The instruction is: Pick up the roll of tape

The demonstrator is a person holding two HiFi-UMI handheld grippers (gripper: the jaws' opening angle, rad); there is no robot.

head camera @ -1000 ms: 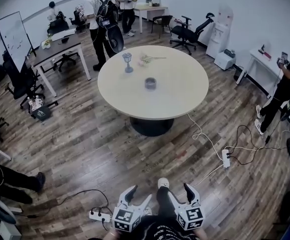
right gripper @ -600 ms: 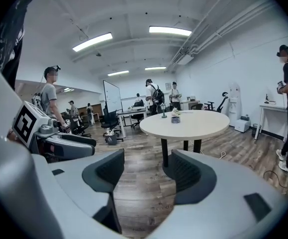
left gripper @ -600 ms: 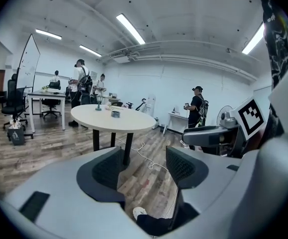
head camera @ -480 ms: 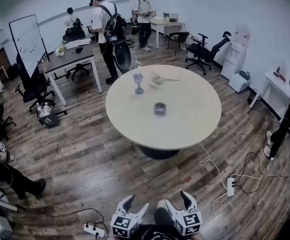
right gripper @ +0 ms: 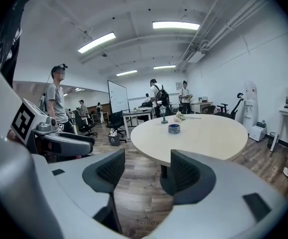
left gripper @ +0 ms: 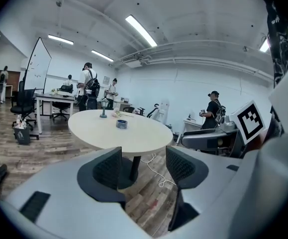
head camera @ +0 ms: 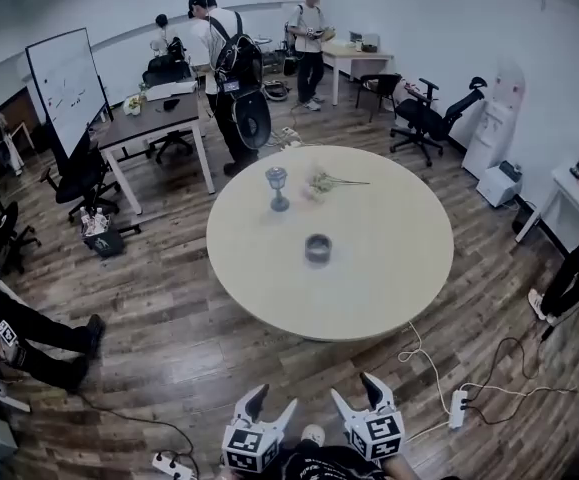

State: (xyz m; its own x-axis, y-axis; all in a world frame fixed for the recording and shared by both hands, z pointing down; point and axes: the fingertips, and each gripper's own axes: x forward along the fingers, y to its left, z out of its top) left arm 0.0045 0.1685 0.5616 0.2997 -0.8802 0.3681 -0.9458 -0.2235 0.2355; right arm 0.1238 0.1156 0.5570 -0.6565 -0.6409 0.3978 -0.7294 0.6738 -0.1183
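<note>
Your left gripper (head camera: 272, 401) and right gripper (head camera: 355, 392) hang over the wooden floor (head camera: 169, 318), short of the round table's (head camera: 389, 268) near edge. Both pairs of jaws are spread wide and hold nothing. The roll of tape (head camera: 318, 249) lies near the table's middle, well apart from both, and a goblet (head camera: 277, 187) stands toward the far edge.

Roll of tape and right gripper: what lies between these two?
In the head view, only bare table top and then wooden floor lie between the roll of tape and the right gripper.
</note>
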